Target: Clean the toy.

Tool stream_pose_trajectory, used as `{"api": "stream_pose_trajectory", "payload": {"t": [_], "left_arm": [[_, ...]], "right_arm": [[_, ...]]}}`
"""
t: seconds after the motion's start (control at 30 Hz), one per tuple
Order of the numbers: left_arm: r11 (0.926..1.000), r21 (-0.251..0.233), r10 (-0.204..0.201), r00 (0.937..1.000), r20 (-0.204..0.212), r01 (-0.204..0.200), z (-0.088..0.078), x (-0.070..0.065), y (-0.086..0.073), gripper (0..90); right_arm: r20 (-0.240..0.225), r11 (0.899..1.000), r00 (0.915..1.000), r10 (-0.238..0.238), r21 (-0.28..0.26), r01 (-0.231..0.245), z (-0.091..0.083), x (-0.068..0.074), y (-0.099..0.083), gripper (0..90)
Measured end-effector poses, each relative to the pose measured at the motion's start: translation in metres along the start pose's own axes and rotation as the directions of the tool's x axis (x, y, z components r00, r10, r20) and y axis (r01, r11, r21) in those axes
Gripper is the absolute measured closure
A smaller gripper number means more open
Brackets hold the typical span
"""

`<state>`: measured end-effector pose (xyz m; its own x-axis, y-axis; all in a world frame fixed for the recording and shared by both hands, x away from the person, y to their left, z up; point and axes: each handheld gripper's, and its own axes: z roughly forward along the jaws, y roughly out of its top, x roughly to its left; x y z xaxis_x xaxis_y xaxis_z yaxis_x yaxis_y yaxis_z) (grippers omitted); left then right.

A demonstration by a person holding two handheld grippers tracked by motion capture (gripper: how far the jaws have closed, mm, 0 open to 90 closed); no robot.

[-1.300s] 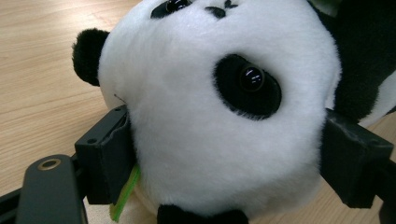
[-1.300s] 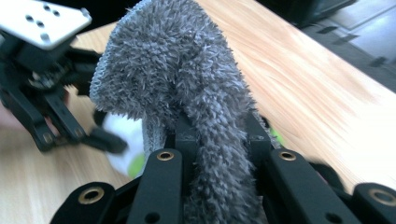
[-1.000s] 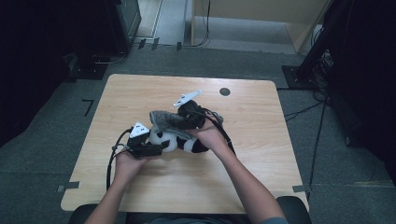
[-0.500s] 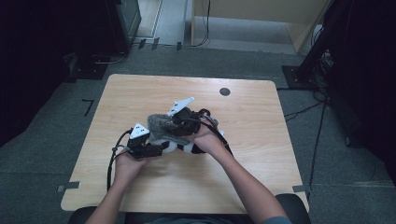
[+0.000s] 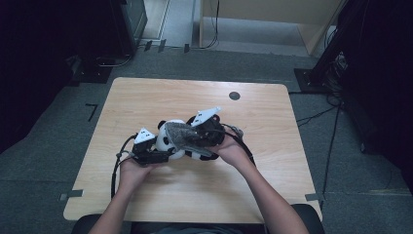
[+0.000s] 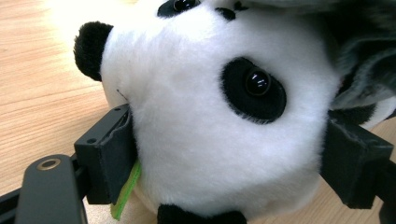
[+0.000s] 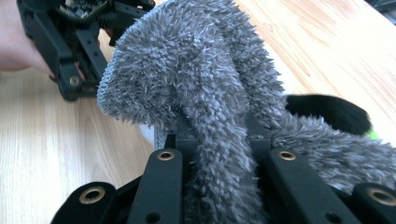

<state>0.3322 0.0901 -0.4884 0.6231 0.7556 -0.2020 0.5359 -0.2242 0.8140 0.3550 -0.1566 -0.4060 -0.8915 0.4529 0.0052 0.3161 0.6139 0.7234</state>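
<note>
The plush panda (image 5: 168, 140) lies a little left of the middle of the high view, near the centre of the table (image 5: 272, 190), with a grey fuzzy cloth (image 5: 187, 136) draped over its right side. In the left gripper view the panda's white head (image 6: 201, 135) sits between the two black pads, one pressed into the fur at the lower left and the other against it at the right edge, so the left tongs (image 5: 155, 155) are clamped wide on the head; a green tag (image 6: 125, 193) pokes out beside the left pad. In the right gripper view the cloth (image 7: 205, 93) rises in a thick fold from between the jaws, which pinch it tight: the right tongs (image 5: 197, 141) have just been closing and now grip the cloth. The table has open wood all round: a broad bare band toward the top of the high view, where a small dark round mark (image 5: 234, 95) sits near the far edge, wide room out to the right edge, and a strip along the bottom edge. The dark floor (image 5: 341, 161) lies beyond the table's edges. The left hand (image 5: 130, 170) comes in from the bottom left with the forearm angled up and right, holding its tongs low and level; the right hand (image 5: 233, 152) comes in from the bottom right, forearm slanting up and left, its tongs pointing left toward the panda.
</note>
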Motion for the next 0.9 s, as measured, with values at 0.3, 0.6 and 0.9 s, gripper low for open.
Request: {"api": "stream_pose_trajectory", "payload": {"t": [0.3, 0.6, 0.9], "left_arm": [[1.0000, 0.006, -0.006, 1.0000, 0.007, 0.006, 0.000, 0.002, 0.001, 15.0], [0.9999, 0.013, -0.010, 0.9999, 0.007, 0.010, 0.000, 0.002, 0.002, 15.0], [0.9998, 0.020, -0.005, 0.9999, 0.011, 0.005, 0.000, 0.002, 0.003, 14.6]], "right_arm": [[0.038, 0.996, 0.9982, 0.047, -0.072, -0.045, -0.027, -0.009, -0.021, 75.5], [0.088, 0.982, 0.9805, 0.176, -0.083, -0.169, -0.048, -0.032, -0.063, 75.3], [0.056, 0.960, 0.9616, 0.269, -0.100, -0.262, -0.034, -0.043, -0.102, 75.4]]}}
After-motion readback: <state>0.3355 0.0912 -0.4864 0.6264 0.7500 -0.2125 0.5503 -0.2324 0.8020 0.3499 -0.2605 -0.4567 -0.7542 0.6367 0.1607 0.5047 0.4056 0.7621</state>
